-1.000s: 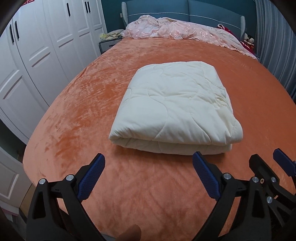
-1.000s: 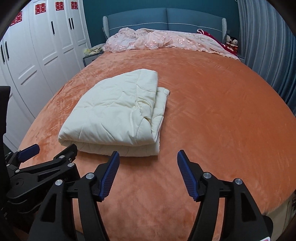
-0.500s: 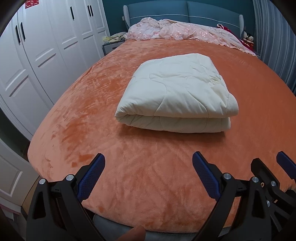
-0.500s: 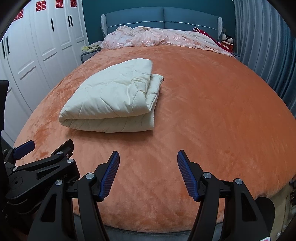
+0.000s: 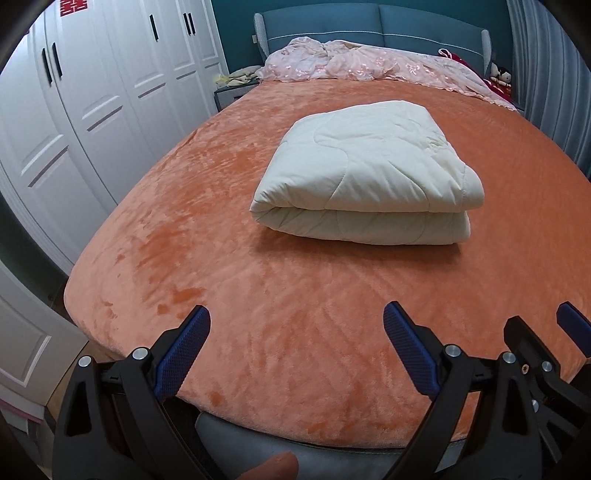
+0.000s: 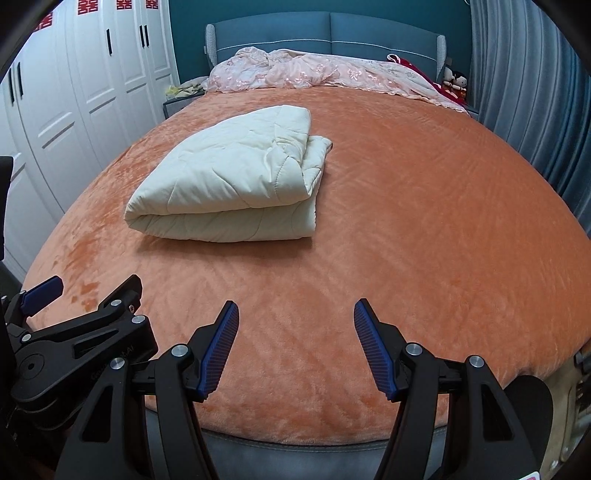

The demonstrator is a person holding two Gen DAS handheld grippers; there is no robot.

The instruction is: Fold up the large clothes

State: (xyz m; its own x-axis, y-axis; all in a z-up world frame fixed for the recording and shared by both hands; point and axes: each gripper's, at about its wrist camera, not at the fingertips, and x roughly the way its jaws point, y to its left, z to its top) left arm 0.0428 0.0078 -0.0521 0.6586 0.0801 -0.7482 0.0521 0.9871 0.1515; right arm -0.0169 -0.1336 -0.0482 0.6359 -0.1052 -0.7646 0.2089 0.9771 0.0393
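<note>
While well short of the bed's foot edge (image 6: 314, 432), folded quilt (image 5: 369, 177)

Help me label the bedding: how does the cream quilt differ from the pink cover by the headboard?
The cream quilt is folded into a neat, thick rectangle with stacked layers; the pink cover lies crumpled and spread loosely. The quilt is plain with stitched quilting lines; the pink cover looks lacy with a floral pattern. The quilt sits mid-bed; the pink cover runs along the headboard. Both rest on the orange bedspread, and neither gripper touches them.
</note>
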